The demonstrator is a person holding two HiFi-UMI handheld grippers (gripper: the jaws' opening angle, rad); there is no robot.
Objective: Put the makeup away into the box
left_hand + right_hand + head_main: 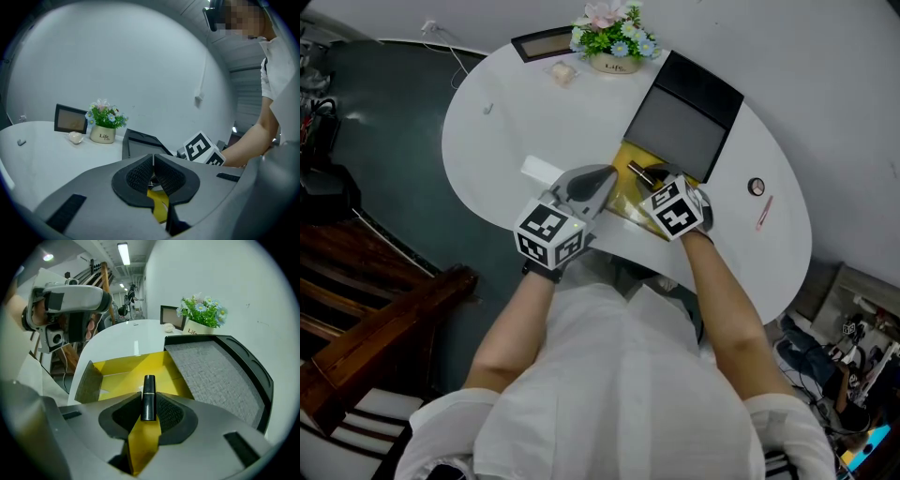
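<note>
A yellow-lined box (624, 200) stands open mid-table, its grey lid (680, 122) leaning back. My right gripper (650, 178) hovers over the box, tilted steeply down and shut on a black lipstick tube (639, 172). In the right gripper view the tube (148, 397) stands upright between the pads, above the yellow box interior (123, 371). My left gripper (602, 180) is at the box's left side, its jaws shut with nothing between them. The left gripper view shows its pads (140, 174) touching at the tips, with the yellow box (160, 205) below.
A flower pot (614, 39), a picture frame (542, 43) and a small pale item (562, 72) sit at the table's far end. A white object (541, 170) lies left of the box. A round compact (756, 187) and a pink stick (764, 212) lie to the right.
</note>
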